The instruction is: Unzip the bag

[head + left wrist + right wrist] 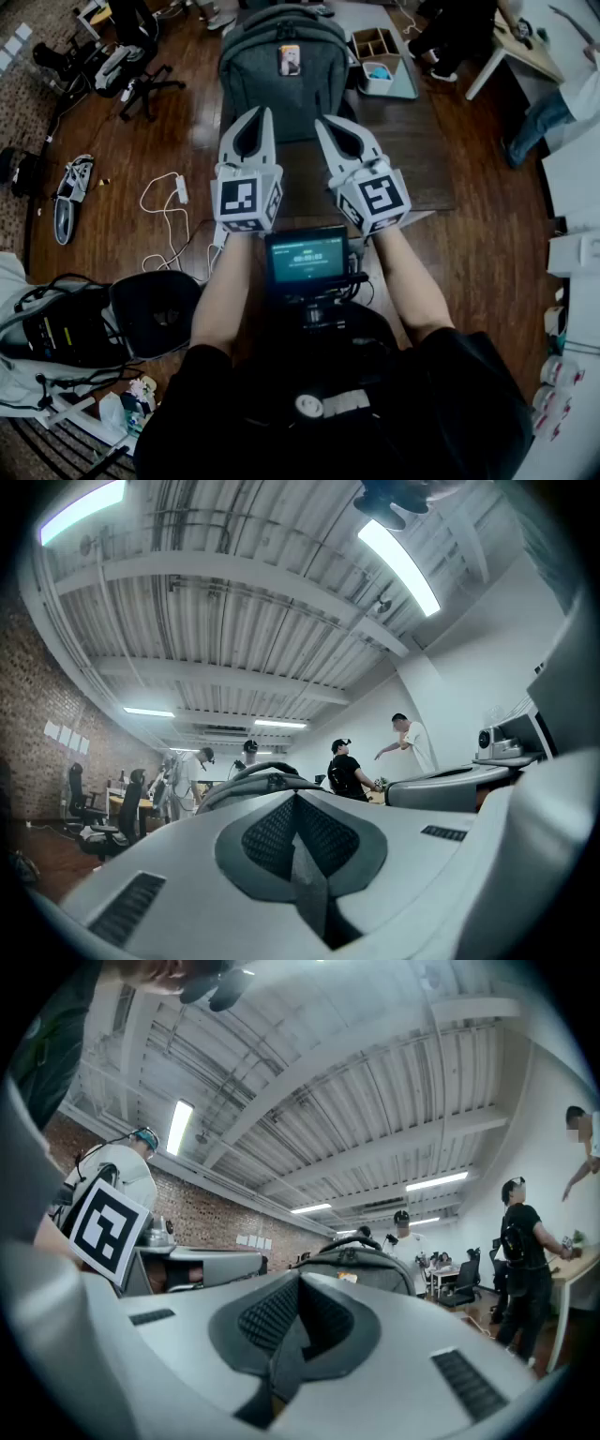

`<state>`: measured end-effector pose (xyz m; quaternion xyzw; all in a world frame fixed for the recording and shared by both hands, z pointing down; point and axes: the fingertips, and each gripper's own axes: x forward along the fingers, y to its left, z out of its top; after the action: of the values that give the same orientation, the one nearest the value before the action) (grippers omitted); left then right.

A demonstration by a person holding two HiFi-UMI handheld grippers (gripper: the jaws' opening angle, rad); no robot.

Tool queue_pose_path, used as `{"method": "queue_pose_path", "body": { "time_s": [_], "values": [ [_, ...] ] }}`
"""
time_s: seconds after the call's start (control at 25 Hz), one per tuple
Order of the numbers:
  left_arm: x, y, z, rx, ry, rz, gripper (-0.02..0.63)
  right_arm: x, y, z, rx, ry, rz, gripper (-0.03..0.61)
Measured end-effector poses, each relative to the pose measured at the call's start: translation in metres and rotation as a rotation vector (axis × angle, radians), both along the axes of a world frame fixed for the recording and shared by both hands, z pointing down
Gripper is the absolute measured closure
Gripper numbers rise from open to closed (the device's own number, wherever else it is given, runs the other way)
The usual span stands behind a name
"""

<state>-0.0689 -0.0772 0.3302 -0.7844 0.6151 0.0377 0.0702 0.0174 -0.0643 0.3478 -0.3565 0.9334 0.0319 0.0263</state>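
Both grippers hang side by side, level, short of the bag [281, 70] and touching nothing. The left gripper [265, 112] has its jaws pressed together with nothing between them, and so does the right gripper [322, 122].

The bag sits at the far middle of the table [412, 178], just beside a tray [410, 91] on its right. I judge it stands upright: long axis vertical, carry handle on top, front panel with the small patch facing me.

What worries me:
- I cannot pick out a zip pull from here. If I go in blind, closed tips will only prod the fabric – the jaws must part before any pinch.
- The bag is free-standing. A one-sided tug on the zip could tip it back or slide it into the tray, so one gripper should brace the top or the handle while the other pulls.
- The grippers are close to each other; crossing them near the handle risks a knock between them.
- A pull is small, and a pinch off its centre may slip off
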Motion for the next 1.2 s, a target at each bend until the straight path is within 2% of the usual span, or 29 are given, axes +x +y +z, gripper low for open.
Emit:
{"method": "queue_pose_path", "body": {
  "time_s": [0.44, 0.6, 1.0, 1.2],
  "values": [
    [0.013, -0.004, -0.01, -0.012, -0.005, -0.041, 0.62, 0.011, -0.011, -0.009, -0.004, -0.013, -0.044, 0.569],
    [0.008, -0.017, -0.003, -0.016, -0.004, -0.03, 0.62, 0.004, -0.024, -0.005, 0.032, -0.037, -0.045, 0.569],
    [-0.019, -0.082, 0.005, -0.015, 0.015, 0.05, 0.62, -0.025, -0.083, -0.003, 0.021, 0.0, 0.035, 0.569],
    [-0.022, -0.105, 0.007, -0.015, 0.009, 0.111, 0.62, -0.037, -0.107, -0.011, 0.075, 0.015, 0.078, 0.569]
  ]
}}
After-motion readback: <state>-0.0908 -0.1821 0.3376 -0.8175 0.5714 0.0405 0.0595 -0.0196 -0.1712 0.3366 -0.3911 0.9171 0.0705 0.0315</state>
